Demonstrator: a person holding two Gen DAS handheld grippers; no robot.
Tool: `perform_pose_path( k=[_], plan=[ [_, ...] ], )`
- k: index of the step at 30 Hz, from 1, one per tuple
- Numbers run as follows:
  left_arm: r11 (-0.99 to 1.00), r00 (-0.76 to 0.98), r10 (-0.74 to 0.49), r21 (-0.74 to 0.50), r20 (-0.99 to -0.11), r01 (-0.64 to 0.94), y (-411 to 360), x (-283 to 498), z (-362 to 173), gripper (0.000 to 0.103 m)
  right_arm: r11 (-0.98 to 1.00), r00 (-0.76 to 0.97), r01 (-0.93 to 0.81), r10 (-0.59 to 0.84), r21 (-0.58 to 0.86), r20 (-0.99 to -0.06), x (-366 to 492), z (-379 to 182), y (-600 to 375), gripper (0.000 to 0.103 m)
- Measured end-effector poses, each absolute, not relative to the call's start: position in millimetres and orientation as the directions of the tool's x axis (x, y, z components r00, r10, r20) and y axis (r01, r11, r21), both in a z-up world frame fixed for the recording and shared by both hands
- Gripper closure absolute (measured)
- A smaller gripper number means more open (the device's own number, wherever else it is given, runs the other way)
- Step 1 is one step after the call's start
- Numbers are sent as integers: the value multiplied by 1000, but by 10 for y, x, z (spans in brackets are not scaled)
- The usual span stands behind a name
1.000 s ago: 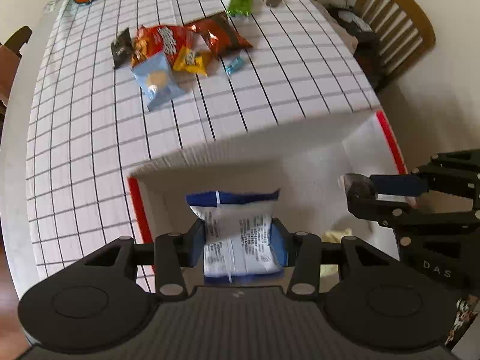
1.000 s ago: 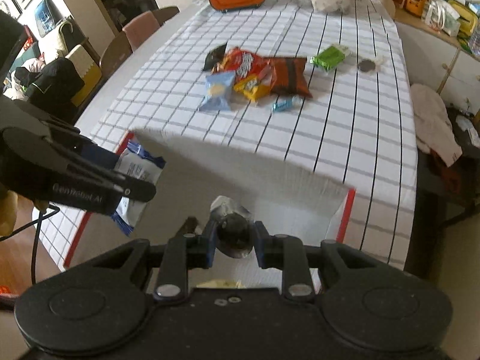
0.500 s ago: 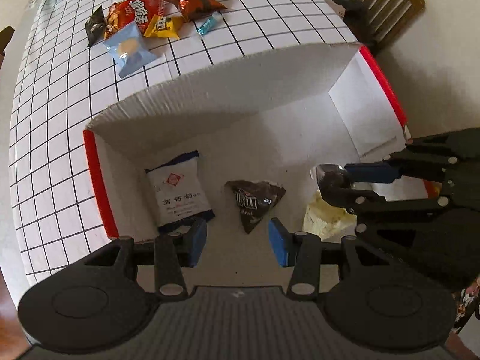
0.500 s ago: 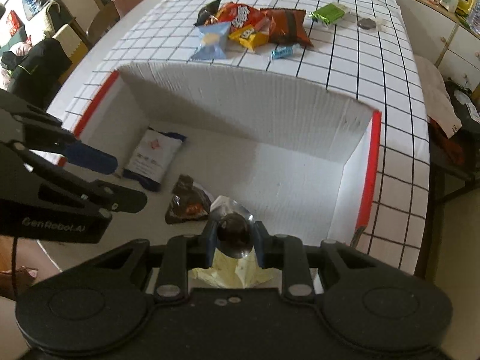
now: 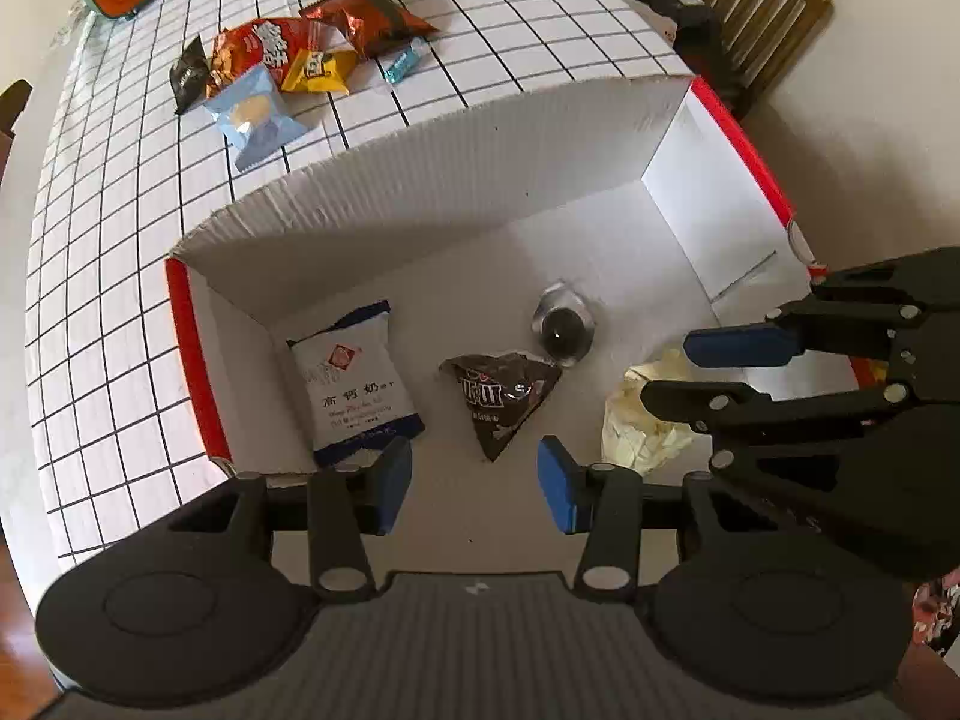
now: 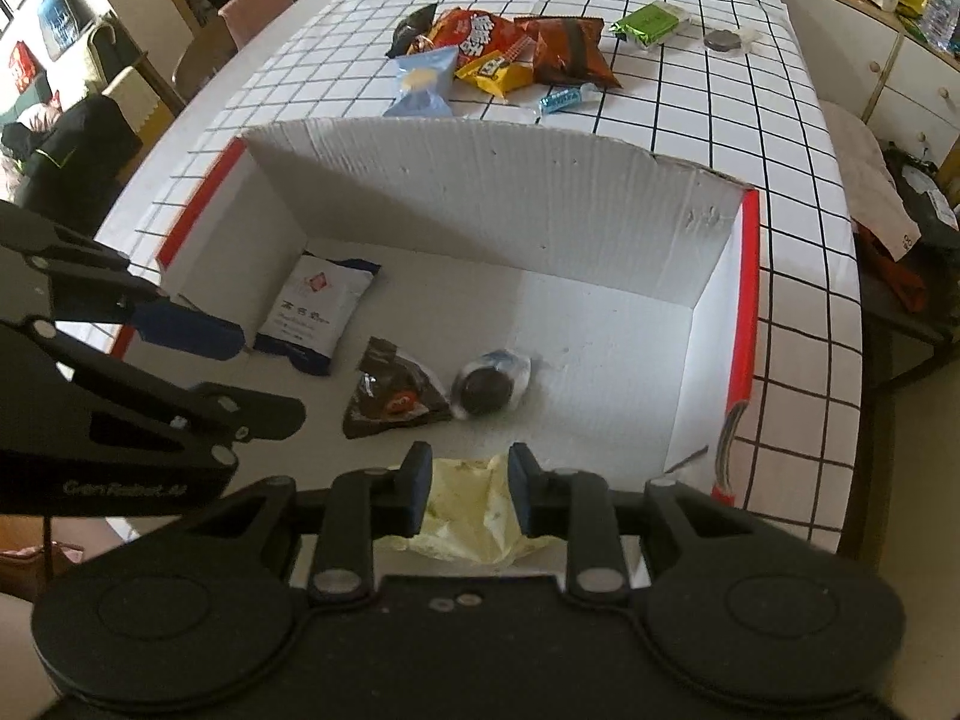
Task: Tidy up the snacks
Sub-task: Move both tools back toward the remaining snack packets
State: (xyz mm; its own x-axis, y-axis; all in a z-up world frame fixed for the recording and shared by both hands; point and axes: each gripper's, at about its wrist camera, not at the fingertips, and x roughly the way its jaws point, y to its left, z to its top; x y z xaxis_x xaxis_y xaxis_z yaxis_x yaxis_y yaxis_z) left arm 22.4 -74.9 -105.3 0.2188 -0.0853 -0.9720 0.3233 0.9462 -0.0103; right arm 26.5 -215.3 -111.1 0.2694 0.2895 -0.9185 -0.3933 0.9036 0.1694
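Both grippers hang over the white box (image 5: 456, 180) on the checked bench (image 5: 120, 300). Left gripper (image 5: 474, 489): jaws apart, nothing between them. Right gripper (image 6: 469, 489): jaws apart, empty, above the pale yellow packet (image 6: 474, 516).

On the box floor: white-and-blue milk packet (image 5: 354, 387) at 9 o'clock, brown triangular candy bag (image 5: 501, 402) centre, round dark wrapped snack (image 5: 563, 330) touching it at 1 o'clock. Remaining snack pile (image 6: 492, 54) lies on the bench beyond the box, at 12 o'clock.
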Motion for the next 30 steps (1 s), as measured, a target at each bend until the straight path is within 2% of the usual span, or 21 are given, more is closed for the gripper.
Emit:
perform_pose_path(
  k=[5, 16, 21, 25, 30],
  plan=[
    [946, 254, -90, -3, -963, 324, -731, 207, -959, 57, 904, 296, -384, 311, 186, -903, 239, -979, -2184, 74],
    [949, 369, -102, 21, -924, 314, -648, 225, -629, 41, 906, 358, -357, 356, 225, -863, 268, -657, -2222, 70],
    [958, 411, -109, 15, -905, 286, -553, 330, -473, 35, 908, 395, -357, 358, 218, -846, 356, -496, -2220, 58],
    [964, 443, -105, 19, -890, 267, -473, 456, -349, 34, 912, 429, -353, 355, 207, -831, 462, -377, -2228, 37],
    [972, 478, -95, 22, -873, 234, -365, 645, -201, 26, 919, 449, -340, 346, 201, -824, 689, -258, -2225, 33]
  ],
)
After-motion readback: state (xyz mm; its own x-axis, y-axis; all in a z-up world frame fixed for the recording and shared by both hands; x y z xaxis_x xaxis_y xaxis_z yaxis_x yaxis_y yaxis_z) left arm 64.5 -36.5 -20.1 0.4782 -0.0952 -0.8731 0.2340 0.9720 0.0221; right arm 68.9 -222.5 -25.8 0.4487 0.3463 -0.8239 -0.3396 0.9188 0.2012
